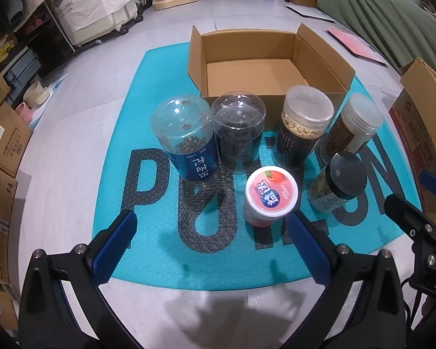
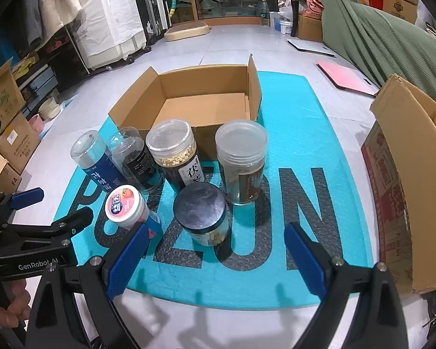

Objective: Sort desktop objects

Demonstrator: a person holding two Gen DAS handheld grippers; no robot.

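Six jars stand crowded at the centre of both frames on the teal foam mat point(image 1: 125, 133), just before the empty open cardboard box point(image 1: 264, 69) in the upper middle: four tall clear plastic ones in a row, with the small pink-lidded white tub point(image 1: 271, 193) and the squat black-lidded glass jar point(image 2: 200, 213) nearer the cameras. The left gripper point(image 1: 212, 247) and right gripper point(image 2: 215, 258) both hang released and wide, grasping nothing, angled down at the lower edge. Since the jars nearly touch, a wide finger reaching in could likely topple a tall neighbour.
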